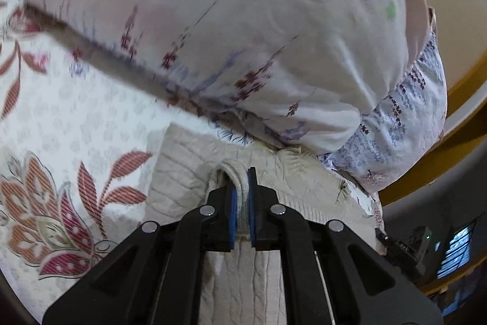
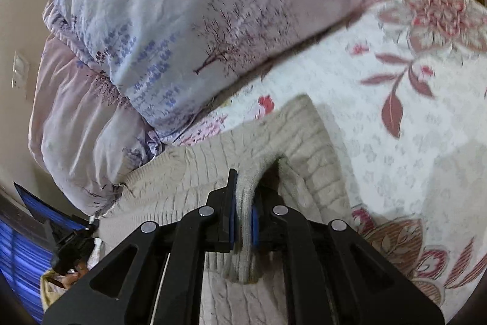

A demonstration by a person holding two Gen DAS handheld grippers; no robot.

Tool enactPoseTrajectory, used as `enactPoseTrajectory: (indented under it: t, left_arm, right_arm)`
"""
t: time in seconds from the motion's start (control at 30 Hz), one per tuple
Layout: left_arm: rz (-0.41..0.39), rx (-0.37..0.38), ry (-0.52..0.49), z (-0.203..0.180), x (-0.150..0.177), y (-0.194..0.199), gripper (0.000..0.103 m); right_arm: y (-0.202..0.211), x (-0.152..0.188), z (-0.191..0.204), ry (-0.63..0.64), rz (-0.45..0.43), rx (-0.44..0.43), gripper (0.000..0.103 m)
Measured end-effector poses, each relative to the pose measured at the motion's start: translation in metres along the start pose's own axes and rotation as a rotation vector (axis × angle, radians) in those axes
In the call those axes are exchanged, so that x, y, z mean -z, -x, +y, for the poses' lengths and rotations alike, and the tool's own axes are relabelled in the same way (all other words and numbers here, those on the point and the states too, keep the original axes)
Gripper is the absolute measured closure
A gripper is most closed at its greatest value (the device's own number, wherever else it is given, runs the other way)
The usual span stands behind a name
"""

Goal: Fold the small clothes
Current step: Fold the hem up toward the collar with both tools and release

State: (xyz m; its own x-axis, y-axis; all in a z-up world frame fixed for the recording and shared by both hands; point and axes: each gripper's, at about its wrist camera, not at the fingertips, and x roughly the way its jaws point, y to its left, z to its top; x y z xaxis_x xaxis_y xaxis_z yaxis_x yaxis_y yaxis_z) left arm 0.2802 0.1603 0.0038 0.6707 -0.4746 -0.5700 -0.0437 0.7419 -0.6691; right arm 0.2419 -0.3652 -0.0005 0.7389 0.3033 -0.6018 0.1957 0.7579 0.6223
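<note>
Cream knit sweater: on floral bedsheet, below pillows. Left gripper clamped on ribbed edge; right gripper clamped on knit fold, w/ fabric draped under both.

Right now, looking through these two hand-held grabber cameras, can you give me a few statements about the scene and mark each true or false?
1. The left gripper is clamped on a cream knit sweater. True.
2. The right gripper hangs open with nothing in it. False: it pinches a fold of the same sweater.
3. The sweater lies on a bare wooden table. False: it lies on a floral bedspread.
4. A pale printed pillow sits beyond the sweater. True.
</note>
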Motion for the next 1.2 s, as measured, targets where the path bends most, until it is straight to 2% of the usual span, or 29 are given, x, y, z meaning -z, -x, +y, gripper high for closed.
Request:
enactPoseTrajectory:
  t: [0.1,0.27,0.37,0.57,0.63,0.67,0.7,0.73,0.8,0.87,1.03,1.1,1.2]
  left_arm:
    - [0.006,0.016,-0.001,-0.001,0.0,-0.001,0.096]
    - [0.014,0.042,0.014,-0.003,-0.001,-0.001,0.091]
    - [0.016,0.056,0.029,-0.002,-0.004,-0.005,0.091]
    - [-0.007,0.07,0.1,0.004,-0.012,-0.011,0.092]
    - [-0.01,0.074,0.121,0.006,-0.014,-0.014,0.091]
    - [-0.014,0.077,0.134,0.007,-0.015,-0.015,0.089]
    - [-0.016,0.081,0.14,0.008,-0.016,-0.016,0.081]
    - [-0.017,0.086,0.144,0.008,-0.016,-0.015,0.077]
    - [-0.027,0.102,0.146,0.006,-0.017,-0.013,0.059]
    - [-0.044,0.099,0.132,0.003,-0.018,-0.006,0.048]
    - [-0.056,0.1,0.067,-0.007,-0.014,0.016,0.045]
    - [-0.059,0.077,0.017,-0.011,-0.008,0.027,0.045]
    - [-0.052,0.037,-0.044,-0.011,0.005,0.04,0.045]
  right_arm:
    - [0.009,0.001,0.0,0.008,0.034,-0.003,0.093]
    - [0.027,0.007,0.004,0.02,0.056,-0.056,0.093]
    - [0.03,0.006,0.006,0.016,0.036,-0.081,0.094]
    - [0.014,-0.02,-0.004,-0.147,-0.049,-0.127,0.094]
    - [0.002,-0.026,-0.01,-0.202,-0.043,-0.12,0.094]
    - [-0.004,-0.028,-0.012,-0.229,-0.035,-0.115,0.09]
    - [-0.012,-0.028,-0.015,-0.252,-0.019,-0.102,0.085]
    - [-0.015,-0.028,-0.015,-0.258,-0.01,-0.092,0.073]
    - [-0.017,-0.027,-0.012,-0.244,-0.018,-0.09,0.065]
    - [-0.012,-0.027,-0.004,-0.214,-0.039,-0.091,0.049]
    - [0.026,-0.024,0.011,-0.099,-0.128,-0.034,0.048]
    - [0.037,-0.02,0.013,-0.038,-0.135,0.017,0.048]
    - [0.053,-0.007,0.01,0.05,-0.115,0.092,0.056]
